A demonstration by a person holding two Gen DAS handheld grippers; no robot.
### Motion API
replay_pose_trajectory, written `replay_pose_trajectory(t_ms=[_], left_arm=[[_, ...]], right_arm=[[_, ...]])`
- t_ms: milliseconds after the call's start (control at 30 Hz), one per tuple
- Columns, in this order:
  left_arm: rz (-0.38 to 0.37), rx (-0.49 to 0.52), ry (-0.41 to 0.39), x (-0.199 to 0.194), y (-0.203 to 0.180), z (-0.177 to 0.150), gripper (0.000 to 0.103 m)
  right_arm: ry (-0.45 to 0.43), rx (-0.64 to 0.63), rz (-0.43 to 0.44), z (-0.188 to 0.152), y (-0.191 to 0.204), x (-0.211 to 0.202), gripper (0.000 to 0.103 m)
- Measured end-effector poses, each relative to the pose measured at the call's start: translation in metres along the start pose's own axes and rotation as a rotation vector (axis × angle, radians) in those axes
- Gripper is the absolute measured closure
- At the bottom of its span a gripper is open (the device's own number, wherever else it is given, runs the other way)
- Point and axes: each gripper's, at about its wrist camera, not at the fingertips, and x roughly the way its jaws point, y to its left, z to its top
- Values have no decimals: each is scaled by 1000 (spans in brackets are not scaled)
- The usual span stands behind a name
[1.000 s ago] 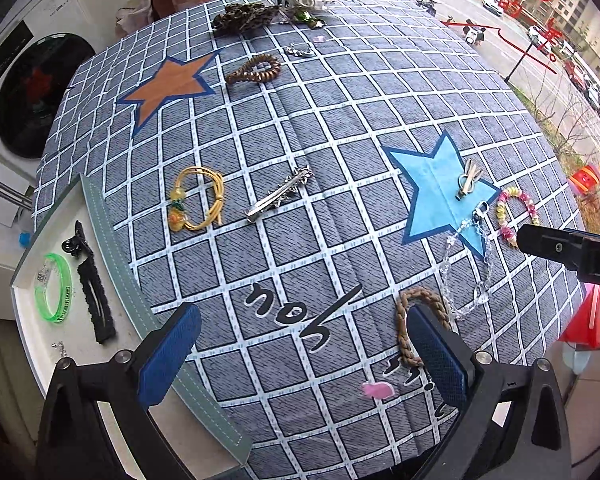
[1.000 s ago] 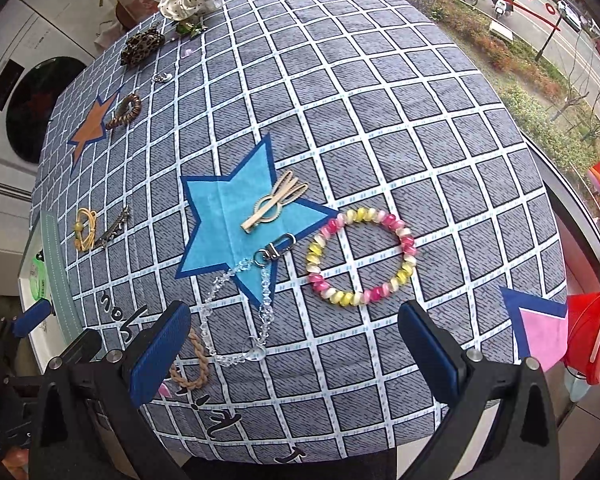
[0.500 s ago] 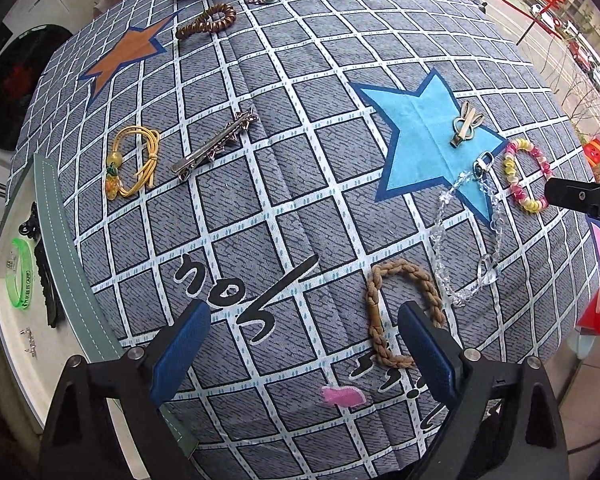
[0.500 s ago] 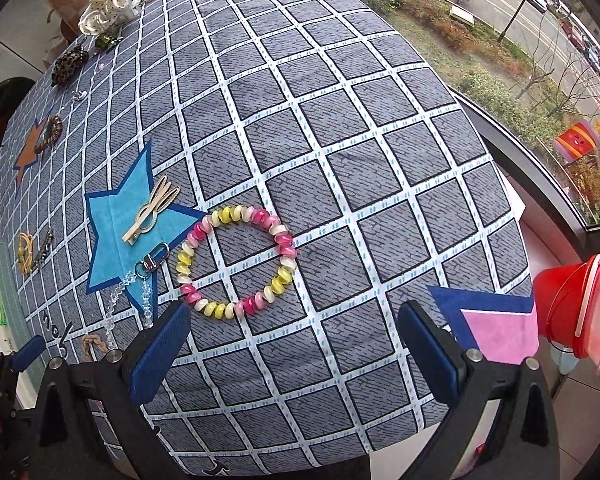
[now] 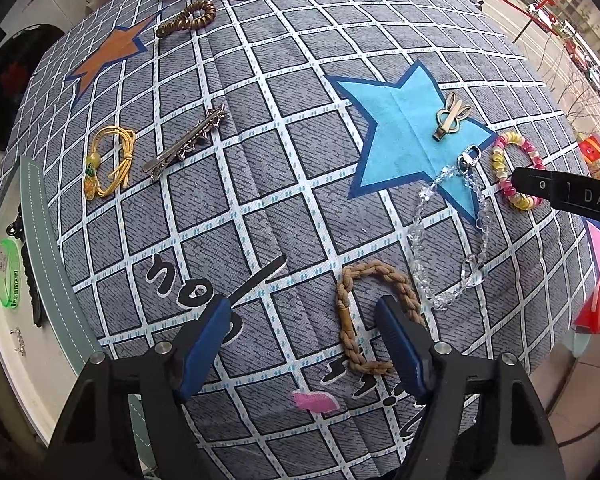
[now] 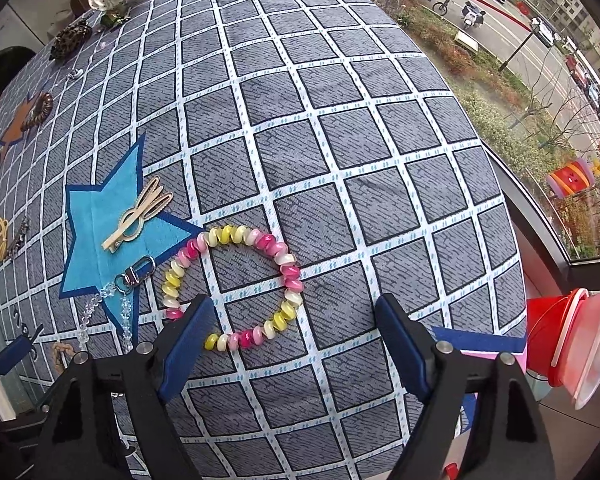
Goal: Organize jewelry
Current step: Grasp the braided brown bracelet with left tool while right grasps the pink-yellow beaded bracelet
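Note:
Jewelry lies scattered on a grey checked cloth (image 5: 284, 184). My left gripper (image 5: 302, 320) points down over a brown braided loop (image 5: 348, 320). Its jaws are closing; the loop's left strand lies between them, untouched, and the right finger (image 5: 396, 340) sits inside the loop. My right gripper (image 6: 292, 320) hangs over a pink, yellow and white bead bracelet (image 6: 288, 272). Those jaws are closing too. The bracelet's lower right arc is between them and the left finger (image 6: 188, 336) covers its lower left part. No pad presses on anything.
A clear bead chain (image 5: 452, 240) and a gold bunny clip (image 5: 450, 118) lie by the blue star. A silver clip (image 5: 188, 144) and yellow cord bracelet (image 5: 108, 164) lie further left. A tray (image 5: 44, 240) holds a green bangle (image 5: 10, 272). A red bucket (image 6: 552, 332) stands past the right table edge.
Both grippers have sunk closer to the cloth and their jaws have narrowed. The left one slid over the braided loop, the right one over the bead bracelet.

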Motion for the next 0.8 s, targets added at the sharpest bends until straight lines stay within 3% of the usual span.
replay_pose_trajectory(t_ms=[133,200,333,400,533,800], left_arm=[[-9,32,-4,-6,-6,3,42],[-14,49,-11,-8,-13,1,64],[-35,56,-9,-11,-21,2,90],[-55,43,-8,-12,-20,4,90],[-98,11,-21,-16,-14,3,90],[-133,-43,-47,-25,-9,10,90]], right_arm=[[-15,-30,-2,0,12,-4,27],[-16,-41,0,0,15,-5,33],[-20,-61,3,1,41,-7,50],[-24,-79,3,-3,52,-14,68],[-27,-99,4,-6,82,-22,90],[-29,-17,85,-8,85,-31,93]])
